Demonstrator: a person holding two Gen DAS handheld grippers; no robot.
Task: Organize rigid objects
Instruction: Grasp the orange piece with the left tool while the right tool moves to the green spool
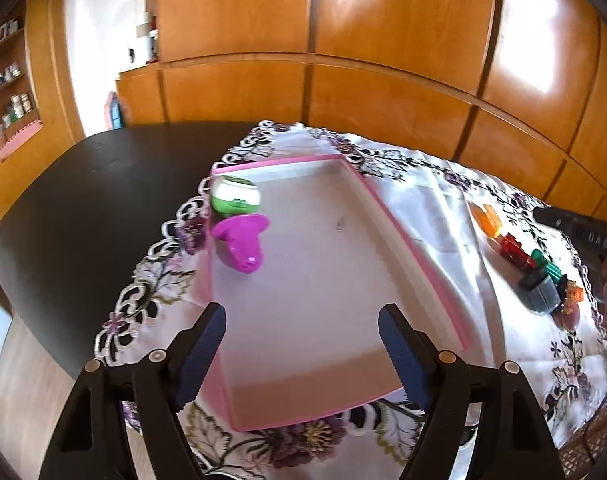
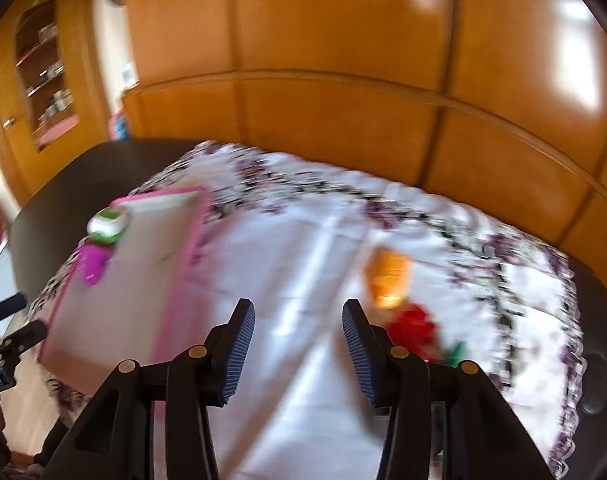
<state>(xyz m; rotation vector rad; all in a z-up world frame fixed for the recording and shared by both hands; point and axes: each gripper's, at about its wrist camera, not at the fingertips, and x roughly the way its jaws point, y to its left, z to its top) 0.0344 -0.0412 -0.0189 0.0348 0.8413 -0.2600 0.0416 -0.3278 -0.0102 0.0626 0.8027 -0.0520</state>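
A pink-rimmed tray (image 1: 419,252) lies on a flowered white cloth. In its far left corner sit a green-and-white round piece (image 1: 236,196) and a magenta piece (image 1: 241,246). My left gripper (image 1: 302,354) is open and empty over the tray's near end. To the right on the cloth lie an orange piece (image 1: 488,219), a red piece (image 1: 515,253), a green piece (image 1: 546,262) and a dark grey cup (image 1: 540,289). The right wrist view is blurred. My right gripper (image 2: 298,354) is open and empty above the cloth, left of the orange piece (image 2: 389,278) and red piece (image 2: 413,330). The tray (image 2: 175,272) is to its left.
The cloth (image 1: 435,200) covers a dark round table (image 1: 91,200). Wooden cabinet doors (image 1: 343,40) stand behind it. A shelf with small jars (image 1: 13,112) is at the far left. The left gripper's tips (image 2: 7,320) show at the left edge of the right wrist view.
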